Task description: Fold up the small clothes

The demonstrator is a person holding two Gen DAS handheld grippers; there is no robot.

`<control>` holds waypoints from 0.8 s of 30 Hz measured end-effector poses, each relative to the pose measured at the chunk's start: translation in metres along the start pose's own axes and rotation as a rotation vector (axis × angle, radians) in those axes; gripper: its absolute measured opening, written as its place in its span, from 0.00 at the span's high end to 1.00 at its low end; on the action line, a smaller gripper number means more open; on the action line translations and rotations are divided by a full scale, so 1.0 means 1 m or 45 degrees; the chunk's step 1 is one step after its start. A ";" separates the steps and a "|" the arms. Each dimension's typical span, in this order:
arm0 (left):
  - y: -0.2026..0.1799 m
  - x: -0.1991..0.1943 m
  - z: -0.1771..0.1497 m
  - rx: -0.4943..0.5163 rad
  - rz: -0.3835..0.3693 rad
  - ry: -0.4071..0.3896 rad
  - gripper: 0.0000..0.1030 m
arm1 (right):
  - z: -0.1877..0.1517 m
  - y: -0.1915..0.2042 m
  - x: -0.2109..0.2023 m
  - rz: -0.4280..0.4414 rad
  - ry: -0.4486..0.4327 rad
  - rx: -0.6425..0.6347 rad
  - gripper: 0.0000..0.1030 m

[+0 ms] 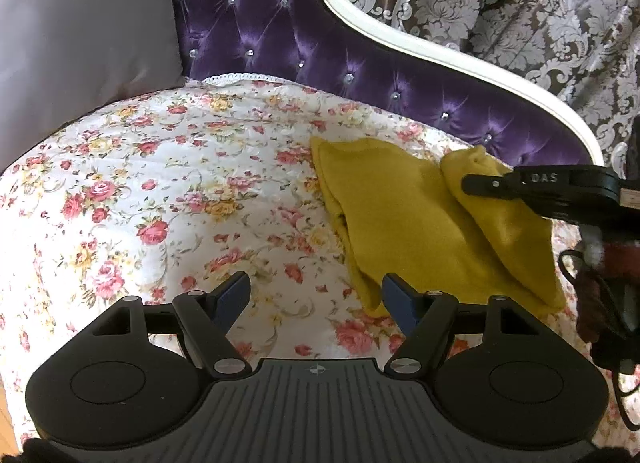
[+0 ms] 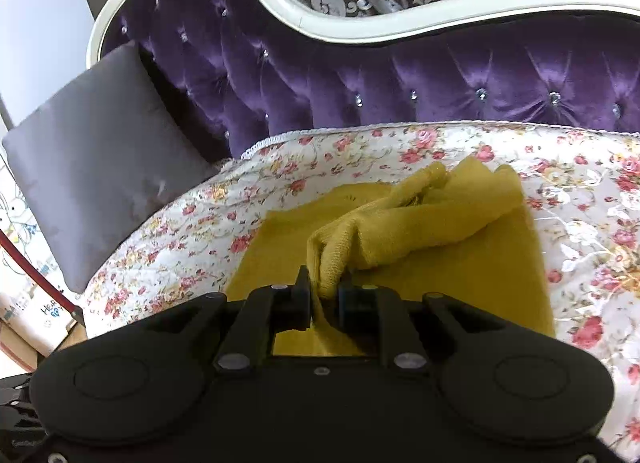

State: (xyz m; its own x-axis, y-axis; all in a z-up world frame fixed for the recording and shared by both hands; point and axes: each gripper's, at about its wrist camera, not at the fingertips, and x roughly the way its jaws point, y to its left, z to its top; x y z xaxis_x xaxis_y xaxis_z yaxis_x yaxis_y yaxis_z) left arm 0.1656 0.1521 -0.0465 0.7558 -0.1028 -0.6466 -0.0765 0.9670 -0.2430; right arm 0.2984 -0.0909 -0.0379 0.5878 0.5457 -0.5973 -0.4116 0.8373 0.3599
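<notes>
A: Quick pass. Where's the garment?

B: Yellow knit garment [image 1: 404,223] lies on the floral quilt [image 1: 160,183], near the purple tufted backrest [image 1: 280,35], well apart from the grey cushion [image 1: 80,43].

A: Right gripper?

B: Right gripper [image 2: 324,295] has its fingers clamped on a bunched edge of the garment [image 2: 400,255], lifted off the flat part. In the left wrist view it [image 1: 484,183] comes in from the backrest's far end, tip on the raised corner.

A: Left?

B: Left gripper [image 1: 316,299] has its fingers spread wide, holding nothing, hovering over the quilt just beside the garment's near edge. One blue pad [image 1: 398,299] overlaps the cloth in view; can't tell if it touches.

A: Step?

B: Looks like mid-fold: one flap pulled up and over the body of the garment. Not laid down yet, I'd say.

A: Next move needs?

B: Likely carry the flap across and set it flat, edges lined up. The left could pin the lower layer so it doesn't drag. The knit is soft, so it may bunch.

A: Orientation?

B: In the left wrist view the long axis runs diagonally, from the end nearest the backrest down toward the left gripper. Can't tell which end is the neck or hem, so no call on which way it points. The lifted flap slants across that axis.
</notes>
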 end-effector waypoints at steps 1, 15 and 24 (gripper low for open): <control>0.001 -0.001 -0.001 -0.002 0.005 0.005 0.31 | -0.001 0.001 0.002 -0.005 0.001 -0.004 0.80; 0.010 -0.005 -0.001 -0.029 0.020 0.013 0.31 | -0.007 0.034 0.020 -0.058 0.024 -0.078 0.79; 0.015 -0.003 0.010 -0.052 0.020 0.001 0.31 | -0.026 0.045 0.005 0.246 -0.044 -0.167 0.62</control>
State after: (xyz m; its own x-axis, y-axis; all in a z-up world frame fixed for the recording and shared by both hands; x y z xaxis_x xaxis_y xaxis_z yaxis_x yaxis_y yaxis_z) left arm 0.1683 0.1692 -0.0409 0.7538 -0.0880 -0.6512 -0.1146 0.9582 -0.2622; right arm 0.2650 -0.0511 -0.0429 0.5118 0.6983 -0.5005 -0.6045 0.7066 0.3678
